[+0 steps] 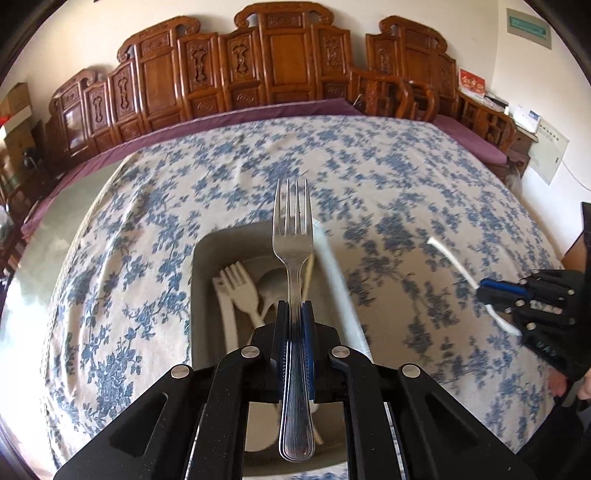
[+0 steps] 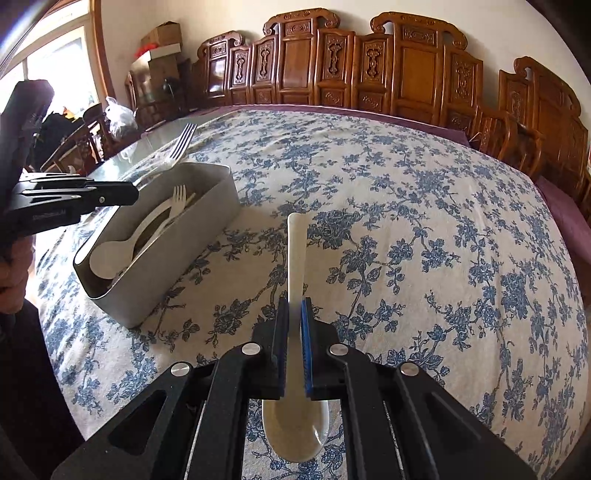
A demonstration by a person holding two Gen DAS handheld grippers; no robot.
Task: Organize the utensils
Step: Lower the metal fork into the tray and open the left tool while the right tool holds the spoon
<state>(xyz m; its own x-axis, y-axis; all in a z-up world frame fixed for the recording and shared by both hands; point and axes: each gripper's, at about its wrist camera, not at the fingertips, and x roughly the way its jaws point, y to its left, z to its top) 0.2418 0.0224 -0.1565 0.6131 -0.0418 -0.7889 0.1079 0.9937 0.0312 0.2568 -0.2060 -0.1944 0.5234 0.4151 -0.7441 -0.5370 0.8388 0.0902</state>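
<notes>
The left gripper (image 1: 294, 314) clamped a metal fork (image 1: 293, 236) by its handle, tines forward, above the grey bin (image 2: 177, 254); the right gripper (image 2: 294, 310) pinched a white spoon (image 2: 295, 251), bowl rearward, over the tablecloth (image 2: 424, 221).

No legible text showing — green wall plaque (image 1: 529, 26), red box (image 1: 471, 82) and embossed marking on left gripper (image 2: 110, 195) all reading too blurred.
</notes>
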